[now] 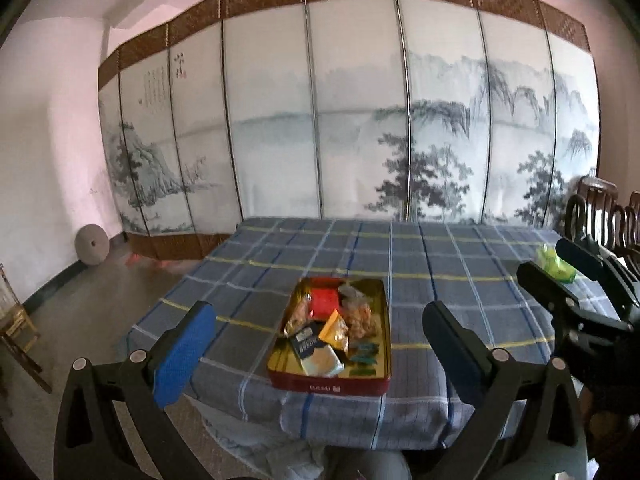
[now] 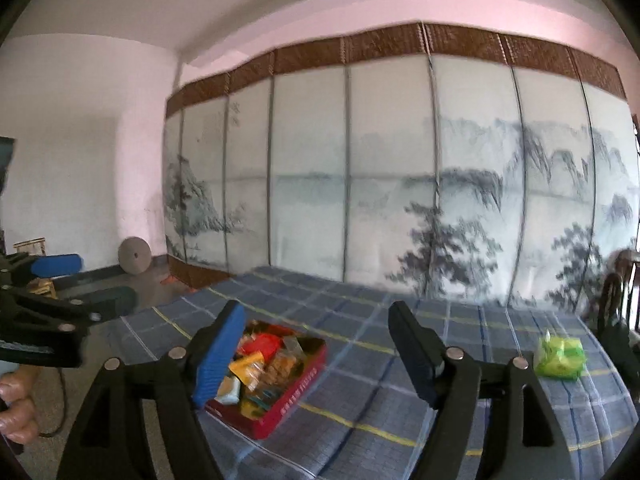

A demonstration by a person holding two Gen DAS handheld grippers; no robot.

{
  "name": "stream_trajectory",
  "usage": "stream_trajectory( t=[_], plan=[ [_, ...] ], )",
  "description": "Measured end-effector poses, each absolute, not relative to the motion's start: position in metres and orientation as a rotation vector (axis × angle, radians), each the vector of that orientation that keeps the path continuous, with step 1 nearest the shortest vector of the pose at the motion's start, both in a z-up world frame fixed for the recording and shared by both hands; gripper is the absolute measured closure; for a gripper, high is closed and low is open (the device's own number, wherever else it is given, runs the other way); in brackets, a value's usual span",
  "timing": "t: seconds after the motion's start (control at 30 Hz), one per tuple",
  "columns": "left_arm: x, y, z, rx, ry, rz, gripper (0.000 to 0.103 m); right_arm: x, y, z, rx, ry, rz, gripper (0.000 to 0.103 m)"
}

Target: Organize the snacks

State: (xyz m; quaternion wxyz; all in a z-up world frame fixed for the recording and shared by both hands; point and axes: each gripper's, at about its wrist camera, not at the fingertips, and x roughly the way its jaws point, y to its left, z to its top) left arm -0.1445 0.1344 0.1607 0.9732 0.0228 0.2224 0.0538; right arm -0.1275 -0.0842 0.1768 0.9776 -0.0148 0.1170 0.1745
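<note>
While we are holding both sets of jaws spread and empty, the left gripper (image 1: 320, 340) is hovering before the red snack tin (image 1: 328, 384) on the checked desk (image 1: 460, 280), and the right gripper (image 2: 316, 348) is hanging between tin and green packet (image 2: 560, 358).
</note>
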Motion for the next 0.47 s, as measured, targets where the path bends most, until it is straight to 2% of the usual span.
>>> stream_trajectory(
  t=[0.13, 0.3, 0.47],
  plan=[
    [-0.124, 0.136, 0.144, 0.063, 0.522, 0.163, 0.0, -0.083, -0.119, 0.144, -0.021, 0.396, 0.27, 0.026],
    [-0.107, 0.142, 0.13, 0.054, 0.566, 0.215, 0.0, 0.001, -0.2, 0.073, -0.046, 0.721, 0.093, 0.026],
    [-0.088, 0.146, 0.12, 0.042, 0.63, 0.241, 0.0, 0.05, -0.285, 0.012, 0.016, 0.928, -0.074, 0.026]
  ],
)
